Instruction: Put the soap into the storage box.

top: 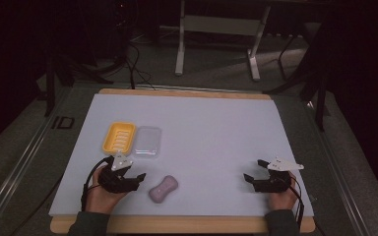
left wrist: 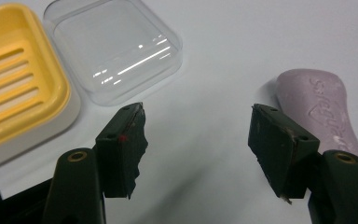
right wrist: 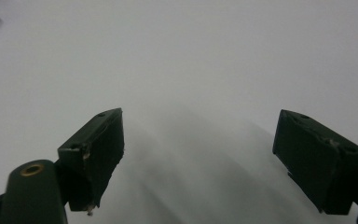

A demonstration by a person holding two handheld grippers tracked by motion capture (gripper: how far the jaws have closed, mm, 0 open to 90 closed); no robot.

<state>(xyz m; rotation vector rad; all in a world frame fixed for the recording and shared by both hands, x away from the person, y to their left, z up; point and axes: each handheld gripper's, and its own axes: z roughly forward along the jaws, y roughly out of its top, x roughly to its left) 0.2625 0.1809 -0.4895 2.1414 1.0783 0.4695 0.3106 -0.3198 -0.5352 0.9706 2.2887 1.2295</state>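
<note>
A pink bar of soap (top: 163,188) (left wrist: 324,109) lies on the white mat near the front, just right of my left gripper (top: 128,167) (left wrist: 198,140). That gripper is open with nothing between its jaws. A yellow soap dish (top: 118,137) (left wrist: 14,84) sits behind it, and a clear plastic lid (top: 147,141) (left wrist: 114,49) lies beside the dish on its right. My right gripper (top: 255,170) (right wrist: 200,154) rests at the front right of the mat, open over bare mat.
The white mat (top: 211,128) covers a wooden table (top: 187,225) whose edge shows at the front. Dark floor, cables and desk legs (top: 179,44) lie beyond the far edge.
</note>
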